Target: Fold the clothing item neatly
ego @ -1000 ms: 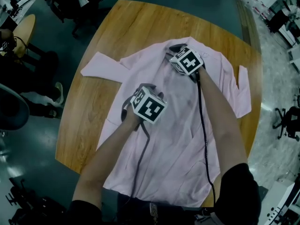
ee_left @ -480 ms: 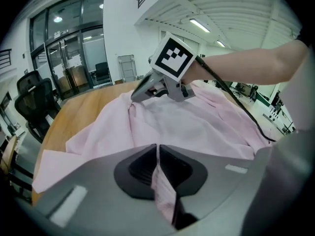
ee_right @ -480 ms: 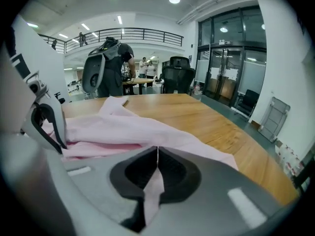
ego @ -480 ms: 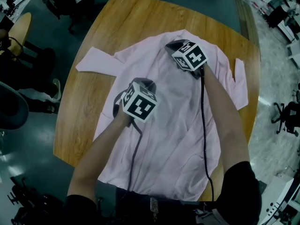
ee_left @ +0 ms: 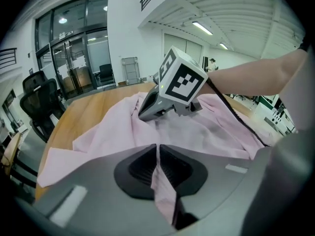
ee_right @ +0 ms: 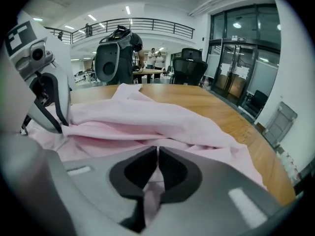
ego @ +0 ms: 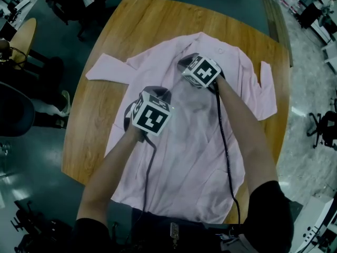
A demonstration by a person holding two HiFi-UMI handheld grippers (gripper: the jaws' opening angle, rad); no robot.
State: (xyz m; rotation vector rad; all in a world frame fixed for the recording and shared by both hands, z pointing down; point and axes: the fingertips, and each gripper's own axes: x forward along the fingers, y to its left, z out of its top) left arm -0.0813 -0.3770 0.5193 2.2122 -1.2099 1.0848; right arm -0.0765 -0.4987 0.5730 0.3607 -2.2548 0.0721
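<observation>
Jaws just closed on the pink shirt (ego: 195, 157), left gripper (ee_left: 157, 147) and right gripper (ee_right: 157, 150) angled downward.

Wooden table (ego: 100, 62), black office chairs (ee_left: 39, 102), glass doors (ee_left: 76, 58) behind.

We have the shirt (ego: 200, 157) spread on the table (ego: 137, 25), its sleeves (ego: 108, 69) reaching left and right. On it, our left gripper (ego: 152, 95) sits nearer and left of our right gripper (ego: 187, 63).

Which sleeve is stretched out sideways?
The sleeve on the side of the left gripper: it reaches out across the table, while the other sleeve runs down alongside the shirt.
</observation>
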